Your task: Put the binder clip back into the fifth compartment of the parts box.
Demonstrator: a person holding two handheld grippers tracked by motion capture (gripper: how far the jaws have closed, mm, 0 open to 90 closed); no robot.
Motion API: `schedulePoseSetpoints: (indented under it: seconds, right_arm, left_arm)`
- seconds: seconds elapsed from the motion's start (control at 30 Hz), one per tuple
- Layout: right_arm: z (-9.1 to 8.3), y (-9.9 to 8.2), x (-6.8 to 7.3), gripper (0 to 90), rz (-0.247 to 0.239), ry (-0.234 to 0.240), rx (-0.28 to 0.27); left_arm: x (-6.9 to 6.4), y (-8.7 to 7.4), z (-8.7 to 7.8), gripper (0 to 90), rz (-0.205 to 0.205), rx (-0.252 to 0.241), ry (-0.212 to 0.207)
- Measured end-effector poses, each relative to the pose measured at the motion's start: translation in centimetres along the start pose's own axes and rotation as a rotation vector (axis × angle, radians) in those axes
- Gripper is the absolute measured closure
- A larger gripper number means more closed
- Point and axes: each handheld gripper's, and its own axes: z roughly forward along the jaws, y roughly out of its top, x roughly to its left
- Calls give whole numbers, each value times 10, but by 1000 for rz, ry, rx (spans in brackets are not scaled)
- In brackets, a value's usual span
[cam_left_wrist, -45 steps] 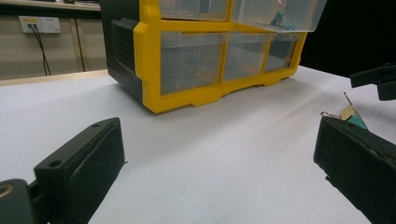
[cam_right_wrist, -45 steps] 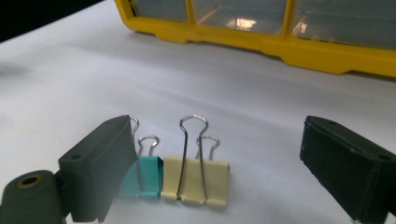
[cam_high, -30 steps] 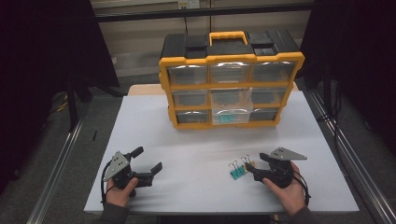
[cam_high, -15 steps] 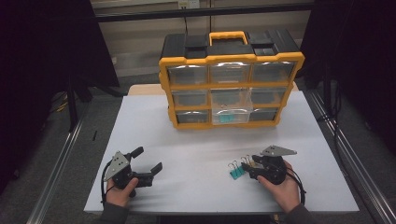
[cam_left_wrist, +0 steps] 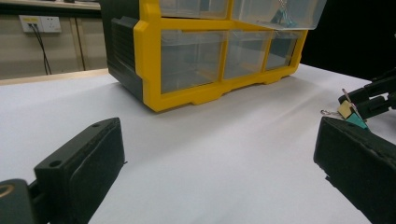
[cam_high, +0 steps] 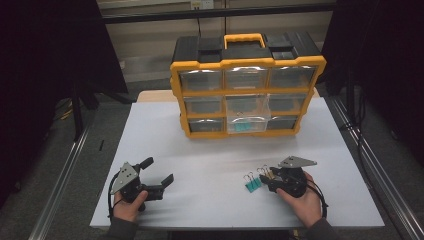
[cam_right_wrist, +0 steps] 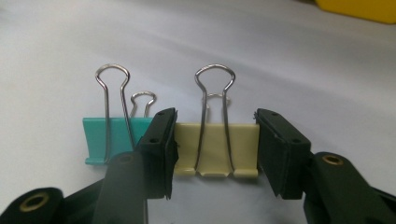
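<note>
Two binder clips lie side by side on the white table (cam_high: 210, 150): a teal one (cam_right_wrist: 109, 137) (cam_high: 252, 185) and a cream one (cam_right_wrist: 215, 148) (cam_high: 267, 174). My right gripper (cam_right_wrist: 219, 140) (cam_high: 270, 181) has just been closing with the cream clip between its jaws, and both pads now press its sides. The teal clip rests just outside one finger. At the table's front left my left gripper (cam_high: 159, 171) (cam_left_wrist: 215, 154) stands open with nothing between its jaws. In the left gripper view the right gripper (cam_left_wrist: 373, 95) shows far right with the cream clip (cam_left_wrist: 348, 111).
A yellow and black drawer organizer (cam_high: 245, 90) (cam_left_wrist: 187, 56) stands at the back of the table. One clear drawer (cam_high: 245, 122) in its middle column is pulled out and holds teal clips. Bare white tabletop lies between the two grippers.
The right gripper's jaws have narrowed onto the cream binder clip. Both hands have stayed where they were, and the left gripper is unchanged.
</note>
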Motion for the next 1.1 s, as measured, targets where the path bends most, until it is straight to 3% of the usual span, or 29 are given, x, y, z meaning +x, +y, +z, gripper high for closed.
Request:
schedulePoseSetpoints:
  seconds: [0.17, 0.3, 0.4, 0.43, 0.53, 0.93, 1.1]
  right_arm:
    - [-5, 0, -4, 504, 14, 2, -27]
    - [-12, 2, -7, 504, 33, 14, -96]
    - [-15, 4, -7, 504, 30, 10, -117]
    - [-17, 4, -8, 504, 32, 12, -127]
    - [-22, 7, -9, 504, 38, 12, -154]
    - [-45, 31, -14, 504, 56, 13, -292]
    - [-51, 39, -16, 505, 55, 12, -312]
  left_arm:
    - [0, 0, 0, 19, -1, 0, -6]
    - [0, 0, 0, 19, -4, -3, -7]
    - [1, 0, 0, 19, -4, -6, -6]
    - [-1, 0, 1, 19, -22, -18, -4]
    - [0, 0, 0, 19, -13, -11, -4]
    - [1, 0, 1, 19, 3, 2, 0]
    - [0, 0, 1, 19, -14, -9, 1]
